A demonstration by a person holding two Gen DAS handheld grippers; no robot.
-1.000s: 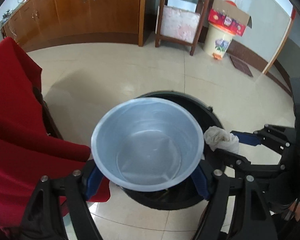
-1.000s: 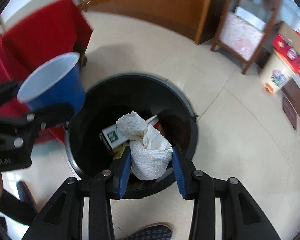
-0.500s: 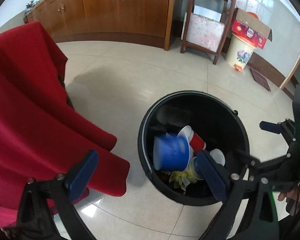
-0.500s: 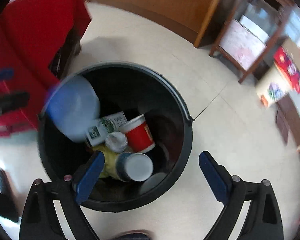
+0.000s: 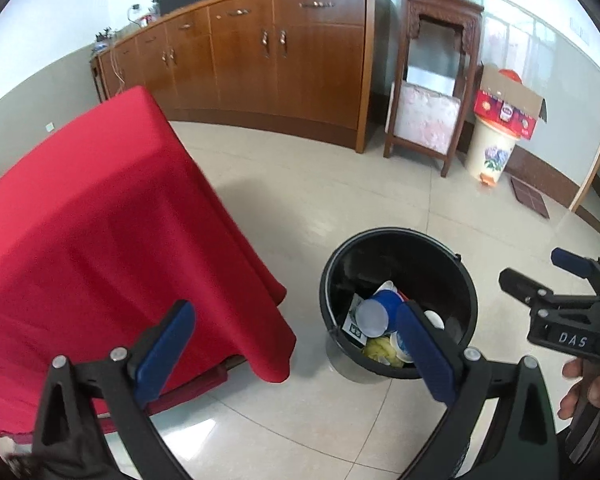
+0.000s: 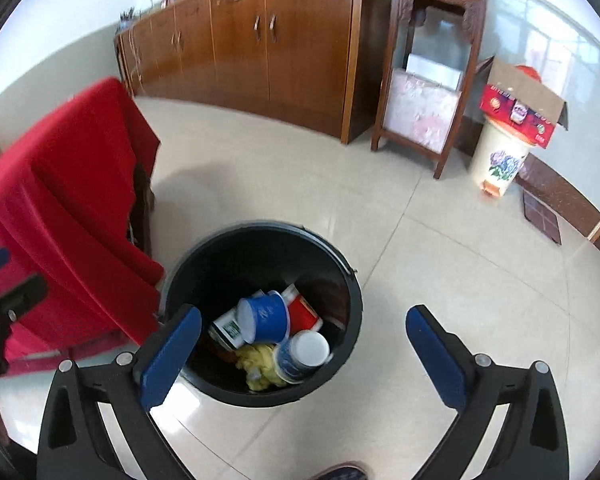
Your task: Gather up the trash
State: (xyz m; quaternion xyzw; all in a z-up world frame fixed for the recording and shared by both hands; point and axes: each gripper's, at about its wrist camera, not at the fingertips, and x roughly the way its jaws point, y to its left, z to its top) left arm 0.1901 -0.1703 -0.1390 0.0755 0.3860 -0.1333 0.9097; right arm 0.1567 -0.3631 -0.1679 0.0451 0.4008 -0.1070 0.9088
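A black round trash bin (image 5: 456,280) (image 6: 204,264) stands on the tiled floor. Inside lie a blue cup (image 6: 264,316) (image 5: 380,308), a red cup (image 6: 306,312), a second blue cup with a white bottom (image 6: 304,354), a green-and-white carton (image 6: 228,328) and yellow crumpled trash (image 6: 260,368). The white wad is not visible. My left gripper (image 5: 296,352) is open and empty, above the floor left of the bin. My right gripper (image 6: 304,356) is open and empty above the bin's near rim; it also shows in the left wrist view (image 5: 540,276).
A table under a red cloth (image 5: 100,232) (image 6: 60,192) stands left of the bin. Wooden cabinets (image 5: 284,56) line the back wall. A wooden stand (image 5: 432,80) and a cream bin topped with a cardboard box (image 5: 496,136) are at the back right.
My left gripper let go of the blue cup and my right gripper let go of the white wad; both dropped into the bin. Both grippers opened and rose away from the bin.
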